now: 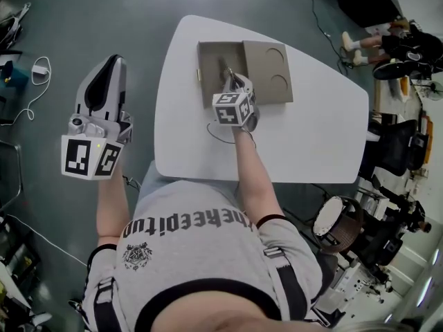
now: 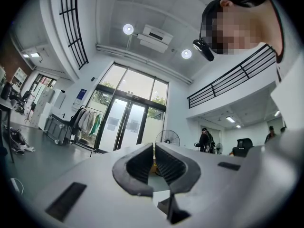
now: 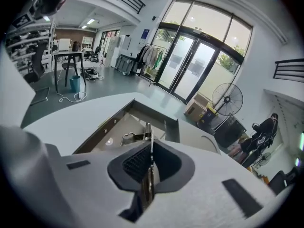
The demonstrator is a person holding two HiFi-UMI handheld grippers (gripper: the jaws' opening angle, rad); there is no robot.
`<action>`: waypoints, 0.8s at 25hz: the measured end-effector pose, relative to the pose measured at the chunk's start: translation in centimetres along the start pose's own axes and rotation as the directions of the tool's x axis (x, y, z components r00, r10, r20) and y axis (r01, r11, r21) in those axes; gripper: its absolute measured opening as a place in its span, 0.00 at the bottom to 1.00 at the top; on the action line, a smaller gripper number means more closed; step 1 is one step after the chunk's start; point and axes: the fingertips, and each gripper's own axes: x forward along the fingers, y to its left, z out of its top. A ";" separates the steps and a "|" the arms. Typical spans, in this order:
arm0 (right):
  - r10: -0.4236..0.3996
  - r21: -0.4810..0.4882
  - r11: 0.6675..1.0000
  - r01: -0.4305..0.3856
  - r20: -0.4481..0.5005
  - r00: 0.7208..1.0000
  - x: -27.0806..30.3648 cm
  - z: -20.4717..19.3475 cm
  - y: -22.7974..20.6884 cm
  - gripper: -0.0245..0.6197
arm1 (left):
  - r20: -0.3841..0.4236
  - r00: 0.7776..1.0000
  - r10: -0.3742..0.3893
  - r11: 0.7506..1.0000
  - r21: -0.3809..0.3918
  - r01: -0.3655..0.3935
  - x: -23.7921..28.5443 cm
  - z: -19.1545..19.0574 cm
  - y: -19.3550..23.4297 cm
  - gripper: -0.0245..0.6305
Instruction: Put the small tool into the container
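Big hall with glass doors and grey floor; white, smooth table with rounded edge, nearly bare. On it a flat brown container, matte like card or fibreboard: open rectangular compartment with low straight walls on the left, and beside it a panel of the same stuff with two round cut-outs. Right gripper poised above the open compartment, ribbed dark pads pressed on a small tool, a thin flat strip of bright metal standing edge-on between them and pointing down into the box. Bent metal piece just ahead of the jaws, likely the far end of the same tool; not certain. Contact between tool tip and compartment floor: cannot tell. Left gripper held off the table to the side, well apart from the box, jaws pressed together on nothing. Progress, as judged: pick-up done, carry done, tool over the right compartment. Left to do: lower, let go, draw back. Hard, slim metal in a firm pinch, so little slip expected; possible clatter on release.
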 end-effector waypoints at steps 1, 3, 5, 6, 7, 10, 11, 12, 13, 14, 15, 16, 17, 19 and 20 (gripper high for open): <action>-0.004 -0.014 1.000 0.004 -0.008 1.000 0.2 0.0 0.2 0.05 | -0.002 1.000 0.001 1.000 -0.002 -0.001 0.0 -0.1 0.4 0.06; -0.012 -0.047 0.999 0.011 -0.019 1.000 0.5 0.0 0.4 0.05 | -0.004 1.000 0.003 1.000 -0.006 -0.003 0.1 -0.2 0.9 0.06; -0.018 -0.070 0.997 0.017 -0.023 1.000 0.5 0.0 0.5 0.05 | -0.005 1.000 0.002 1.000 -0.010 -0.002 0.2 -0.1 1.3 0.06; -0.019 -0.075 0.997 0.017 -0.024 1.000 0.5 0.0 0.6 0.05 | -0.006 1.000 -0.001 1.000 -0.012 0.001 0.3 -0.1 1.4 0.06; -0.016 -0.080 0.997 0.014 -0.026 1.000 0.6 0.0 0.7 0.05 | -0.007 1.000 -0.004 1.000 -0.016 0.004 0.4 -0.2 1.5 0.06; 0.006 -0.106 0.994 -0.010 -0.037 0.999 0.8 0.1 1.7 0.06 | -0.010 1.000 -0.017 1.000 -0.026 0.017 0.7 -0.6 1.8 0.06; 0.014 -0.116 0.993 -0.019 -0.041 0.999 0.9 0.0 2.1 0.07 | -0.011 1.000 -0.023 0.999 -0.029 0.023 0.9 -0.8 1.9 0.06; 0.022 -0.122 0.992 -0.027 -0.044 0.999 0.9 -0.1 2.4 0.08 | -0.013 0.999 -0.029 0.999 -0.032 0.029 1.0 -0.9 1.8 0.06; 0.028 -0.126 0.992 -0.034 -0.048 0.998 1.0 -0.2 2.6 0.09 | -0.015 0.999 -0.035 0.999 -0.034 0.034 1.1 -1.0 1.8 0.06; 0.035 -0.126 0.991 -0.041 -0.051 0.998 1.0 -0.2 2.8 0.10 | -0.017 0.999 -0.040 0.999 -0.036 0.039 1.2 -1.1 1.7 0.06; 0.044 -0.124 0.991 -0.051 -0.056 0.997 1.1 -0.3 2.9 0.10 | -0.018 0.999 -0.043 0.998 -0.038 0.043 1.3 -1.2 1.7 0.06; 0.054 -0.122 0.991 -0.062 -0.061 0.997 1.2 -0.4 3.1 0.11 | -0.019 0.999 -0.045 0.998 -0.040 0.044 1.3 -1.3 1.7 0.06; 0.066 -0.121 0.990 -0.073 -0.066 0.996 1.2 -0.5 3.3 0.13 | -0.020 0.999 -0.046 0.998 -0.042 0.045 1.3 -1.4 1.7 0.06; 0.086 -0.119 0.988 -0.094 -0.074 0.994 1.4 -0.7 3.7 0.15 | -0.023 0.999 -0.045 0.998 -0.044 0.044 1.2 -1.7 1.8 0.06; 0.093 -0.117 0.988 -0.102 -0.076 0.993 1.5 -0.8 4.0 0.16 | -0.024 0.999 -0.044 0.998 -0.044 0.043 1.1 -1.8 1.8 0.06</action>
